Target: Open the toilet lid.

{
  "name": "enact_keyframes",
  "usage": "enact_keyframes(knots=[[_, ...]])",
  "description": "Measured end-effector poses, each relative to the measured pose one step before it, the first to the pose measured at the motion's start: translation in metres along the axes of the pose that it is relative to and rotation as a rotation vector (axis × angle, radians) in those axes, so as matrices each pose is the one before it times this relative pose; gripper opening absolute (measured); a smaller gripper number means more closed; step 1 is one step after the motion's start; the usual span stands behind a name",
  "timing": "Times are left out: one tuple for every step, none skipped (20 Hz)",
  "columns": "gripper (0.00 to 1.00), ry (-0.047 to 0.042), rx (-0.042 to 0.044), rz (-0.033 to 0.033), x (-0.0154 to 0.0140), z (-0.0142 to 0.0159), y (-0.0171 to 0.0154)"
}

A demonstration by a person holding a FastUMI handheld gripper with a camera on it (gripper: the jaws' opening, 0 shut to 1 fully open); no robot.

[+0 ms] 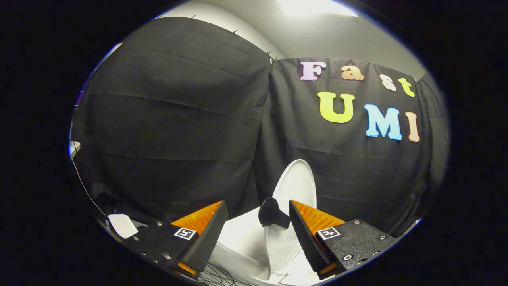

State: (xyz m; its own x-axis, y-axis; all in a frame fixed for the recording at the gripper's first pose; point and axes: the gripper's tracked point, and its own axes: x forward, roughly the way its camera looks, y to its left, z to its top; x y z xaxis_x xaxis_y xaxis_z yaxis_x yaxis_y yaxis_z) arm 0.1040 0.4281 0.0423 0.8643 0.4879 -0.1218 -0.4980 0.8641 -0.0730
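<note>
The white toilet lid (297, 186) stands raised, tilted up against the black cloth wall, and I see it nearly edge-on. A black knob (273, 214) sticks out from its face towards the left. My gripper (258, 206) is open, with the fingers wide apart. The knob sits between them, close to the right finger (303, 228) and well clear of the left finger (208, 234). Whether the right finger touches the knob I cannot tell. Below and between the fingers lies the white toilet seat and bowl (240, 240).
Black cloth walls (178, 119) close in behind and to the left of the toilet. A small white object (123, 225) lies low beside the left finger. Dark cables (222, 274) run on the floor under the fingers, and a thin cord (81, 180) hangs at the far left.
</note>
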Motion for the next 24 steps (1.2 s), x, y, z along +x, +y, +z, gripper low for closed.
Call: enact_keyframes(knots=[[0.95,-0.00947,0.01596,-0.01406,-0.01030,0.00586,-0.00740],[0.95,-0.00905,0.01931,-0.01752,-0.00807,0.00701,-0.01098],[0.95,-0.00977,0.01858,-0.01701,-0.00823,0.00673,-0.01051],[0.95,-0.00812,0.01599,-0.01987,-0.00846,0.00787,-0.01191],[0.95,-0.00980,0.00765,-0.02056,-0.01006,0.00582,-0.00982],[0.95,-0.01199,0.00720,-0.02106,-0.01131,0.00829,-0.01199],[0.95,-0.01612,0.00408,-0.01794,-0.01013,0.00642,-0.01330],[0.95,-0.01300,0.00090,-0.02408,-0.00874,0.00707,-0.01563],[0.95,-0.01420,-0.00083,-0.02799,-0.00546,0.00692,-0.01856],[0.95,-0.01057,0.00073,-0.02666,-0.00641,0.00688,-0.01735],[0.95,-0.00934,0.00172,-0.01758,-0.00560,0.00338,-0.01195],[0.95,-0.00306,-0.00045,-0.01719,-0.00646,0.00306,-0.01254],[0.95,-0.00671,-0.00508,-0.01094,-0.00816,0.00250,-0.01120],[0.95,-0.01009,-0.00698,-0.01713,-0.00722,0.00288,-0.01333],[0.95,-0.00403,0.00040,-0.02033,-0.00718,0.00083,-0.01441],[0.95,-0.00309,0.00750,-0.01466,-0.00752,-0.00183,-0.01217],[0.95,-0.00283,0.01159,-0.01830,-0.00666,-0.00015,-0.01243],[0.95,-0.00888,0.00908,-0.01350,-0.00591,0.00106,-0.01097],[0.95,-0.01182,0.00682,-0.01912,-0.00468,0.00141,-0.01157],[0.95,-0.00467,0.00718,-0.01613,-0.00399,-0.00099,-0.01232],[0.94,-0.00282,0.00886,-0.01557,-0.00337,-0.00165,-0.01032],[0.95,0.00257,-0.00042,-0.01753,-0.00388,-0.00303,-0.01073],[0.95,-0.00098,-0.00983,-0.01530,-0.00429,-0.00216,-0.00962],[0.95,0.00342,-0.01619,-0.01486,-0.00360,-0.00318,-0.01003]])
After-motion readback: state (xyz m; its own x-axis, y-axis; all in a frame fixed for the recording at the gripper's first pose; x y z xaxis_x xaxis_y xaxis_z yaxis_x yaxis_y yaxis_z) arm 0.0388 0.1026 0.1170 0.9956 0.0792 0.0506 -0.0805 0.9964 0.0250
